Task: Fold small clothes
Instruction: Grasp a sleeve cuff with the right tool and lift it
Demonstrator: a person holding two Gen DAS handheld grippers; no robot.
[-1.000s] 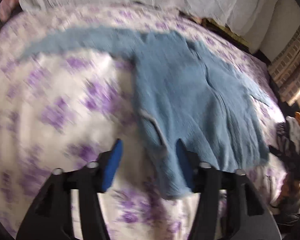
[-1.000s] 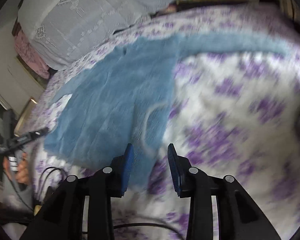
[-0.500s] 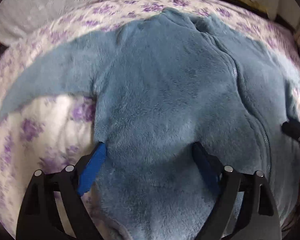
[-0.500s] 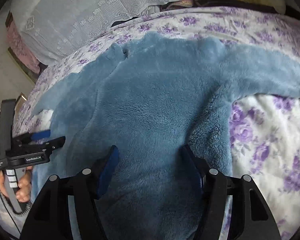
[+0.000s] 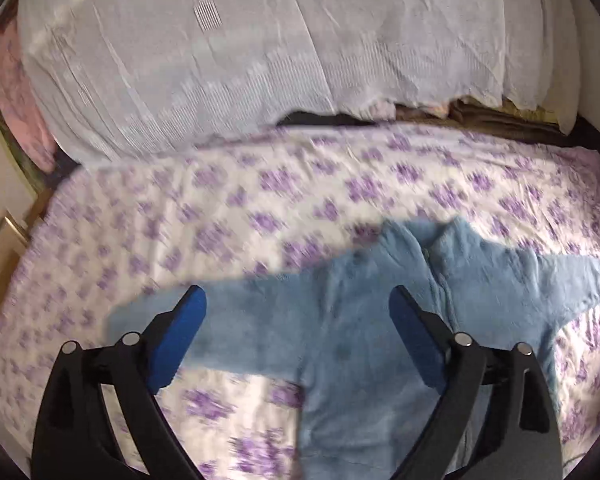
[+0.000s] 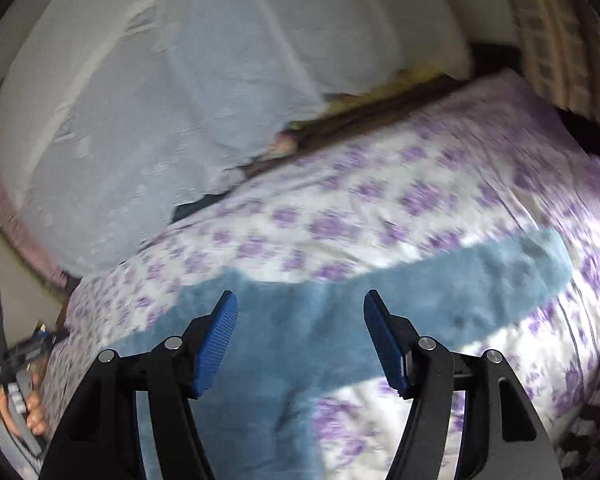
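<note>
A fuzzy blue zip-up top (image 5: 364, 320) lies flat on the purple-flowered bedspread (image 5: 260, 208), both sleeves spread out sideways. My left gripper (image 5: 298, 300) is open and empty above the top's left shoulder, its blue pads either side of the chest. In the right wrist view the top (image 6: 300, 344) fills the lower middle, with one sleeve (image 6: 500, 280) reaching right. My right gripper (image 6: 300, 304) is open and empty above the top near that sleeve's shoulder. The left gripper (image 6: 24, 354) and the hand holding it show at the lower left edge.
A big pale covered pillow or bolster (image 5: 240, 48) lies along the head of the bed, also seen in the right wrist view (image 6: 180, 80). A dark gap with folded cloth (image 5: 480, 114) runs behind the bedspread. A patterned curtain (image 6: 552, 32) hangs at the right.
Both grippers have pulled up and back from the blue top, so the view now takes in the bed and pillow. Both stay open. The top lies spread as before.
</note>
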